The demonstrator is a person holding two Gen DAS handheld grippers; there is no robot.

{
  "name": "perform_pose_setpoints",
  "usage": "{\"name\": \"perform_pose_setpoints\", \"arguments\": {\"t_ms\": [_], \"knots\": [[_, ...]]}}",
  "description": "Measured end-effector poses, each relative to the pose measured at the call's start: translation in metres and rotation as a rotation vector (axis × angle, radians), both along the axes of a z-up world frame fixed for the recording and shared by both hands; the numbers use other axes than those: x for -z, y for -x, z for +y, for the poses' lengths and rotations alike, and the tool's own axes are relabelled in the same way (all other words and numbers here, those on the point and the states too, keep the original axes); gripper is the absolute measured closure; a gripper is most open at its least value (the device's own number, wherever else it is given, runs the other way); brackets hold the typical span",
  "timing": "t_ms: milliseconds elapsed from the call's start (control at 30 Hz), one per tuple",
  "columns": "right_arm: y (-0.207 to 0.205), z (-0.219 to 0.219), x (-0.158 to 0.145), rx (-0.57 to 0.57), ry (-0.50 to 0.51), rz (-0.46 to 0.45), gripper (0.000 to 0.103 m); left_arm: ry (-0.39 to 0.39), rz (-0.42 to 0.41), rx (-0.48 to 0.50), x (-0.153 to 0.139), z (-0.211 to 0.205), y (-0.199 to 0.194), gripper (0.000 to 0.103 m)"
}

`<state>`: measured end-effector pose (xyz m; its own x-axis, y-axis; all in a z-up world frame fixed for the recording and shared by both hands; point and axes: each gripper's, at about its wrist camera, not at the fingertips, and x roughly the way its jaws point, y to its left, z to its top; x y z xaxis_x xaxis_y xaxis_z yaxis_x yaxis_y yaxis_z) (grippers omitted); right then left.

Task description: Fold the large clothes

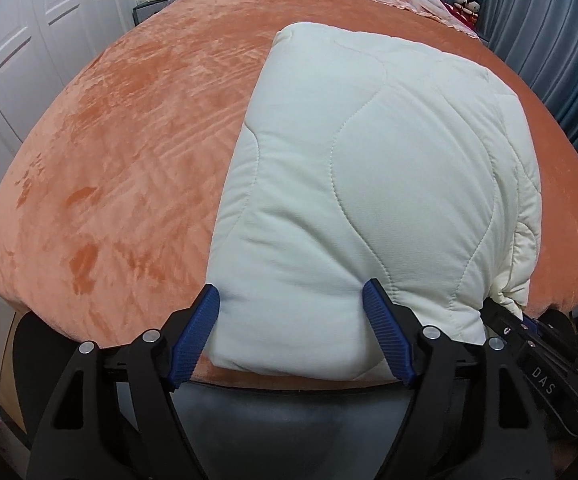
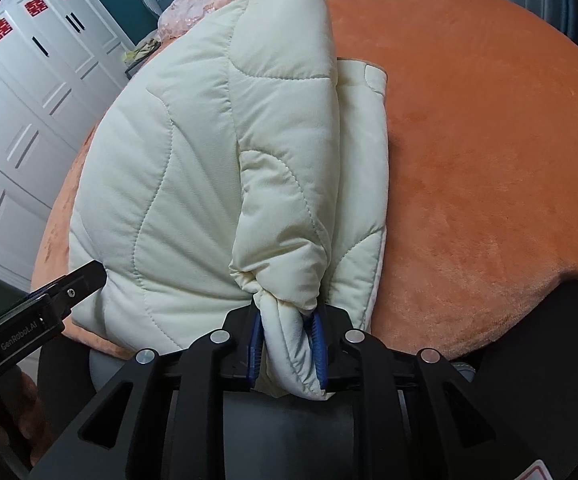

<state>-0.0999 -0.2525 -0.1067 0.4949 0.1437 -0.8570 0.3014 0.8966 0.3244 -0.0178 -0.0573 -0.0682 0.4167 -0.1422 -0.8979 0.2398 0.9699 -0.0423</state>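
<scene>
Jacket [image 1: 369, 168], cream quilted, folded on orange bed [image 1: 109, 160]. My left tongs [image 1: 291, 336] spread wide, straddling its near hem; my right tongs [image 2: 287, 340] clenched on bunched hem. White wardrobe [image 2: 21, 120] beyond bed.

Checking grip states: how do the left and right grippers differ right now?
1. Opening: the left gripper stands wide; the right gripper is nearly closed.
2. Hold: the left's pads flank the jacket's thick folded corner, and whether they press it is unclear; the right pinches a thin bunched fold tight.
3. Place: the left sits at the jacket's left near corner, the right at its right.
Shared: both point down at the jacket's near edge on the orange bed.
</scene>
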Motion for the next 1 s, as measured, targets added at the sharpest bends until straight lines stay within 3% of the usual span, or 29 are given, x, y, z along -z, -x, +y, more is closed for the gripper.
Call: {"name": "perform_pose_setpoints", "arguments": {"t_ms": [133, 233, 267, 367, 533, 633, 767, 800, 833, 867, 933, 1000], "knots": [[-0.003, -0.005, -0.005, -0.006, -0.04, 0.004, 0.082, 0.027, 0.014, -0.014, 0.008, 0.008, -0.006, 0.021], [0.004, -0.013, -0.031, 0.001, -0.081, -0.02, 0.076, 0.098, 0.049, -0.008, -0.01, 0.021, -0.012, 0.029], [0.006, -0.016, -0.043, 0.008, -0.09, -0.043, 0.074, 0.108, 0.035, -0.006, -0.02, 0.023, -0.013, 0.033], [0.0, -0.028, -0.082, 0.019, -0.088, -0.13, 0.07, 0.132, -0.073, -0.002, -0.063, 0.029, -0.024, 0.033], [-0.052, -0.062, -0.123, 0.14, -0.11, -0.243, 0.061, 0.164, -0.186, -0.009, -0.114, 0.014, -0.073, 0.033], [-0.092, -0.081, -0.122, 0.224, -0.169, -0.247, 0.053, 0.144, -0.2, -0.003, -0.119, -0.004, -0.1, 0.033], [-0.146, -0.09, -0.088, 0.275, -0.212, -0.113, 0.053, 0.106, -0.14, 0.011, -0.099, -0.031, -0.133, 0.033], [-0.155, -0.09, -0.078, 0.277, -0.208, -0.081, 0.056, 0.092, -0.131, 0.012, -0.093, -0.035, -0.136, 0.033], [-0.162, -0.086, -0.068, 0.273, -0.201, -0.046, 0.08, 0.085, -0.12, 0.017, -0.087, -0.041, -0.14, 0.033], [-0.165, -0.081, -0.06, 0.261, -0.208, -0.031, 0.092, 0.08, -0.109, 0.021, -0.081, -0.043, -0.145, 0.034], [-0.156, -0.072, -0.061, 0.261, -0.17, -0.087, 0.094, 0.067, -0.094, 0.026, -0.068, -0.049, -0.149, 0.035], [-0.147, -0.06, -0.068, 0.239, -0.017, -0.136, 0.095, 0.059, -0.078, 0.027, -0.053, -0.054, -0.151, 0.035]]}}
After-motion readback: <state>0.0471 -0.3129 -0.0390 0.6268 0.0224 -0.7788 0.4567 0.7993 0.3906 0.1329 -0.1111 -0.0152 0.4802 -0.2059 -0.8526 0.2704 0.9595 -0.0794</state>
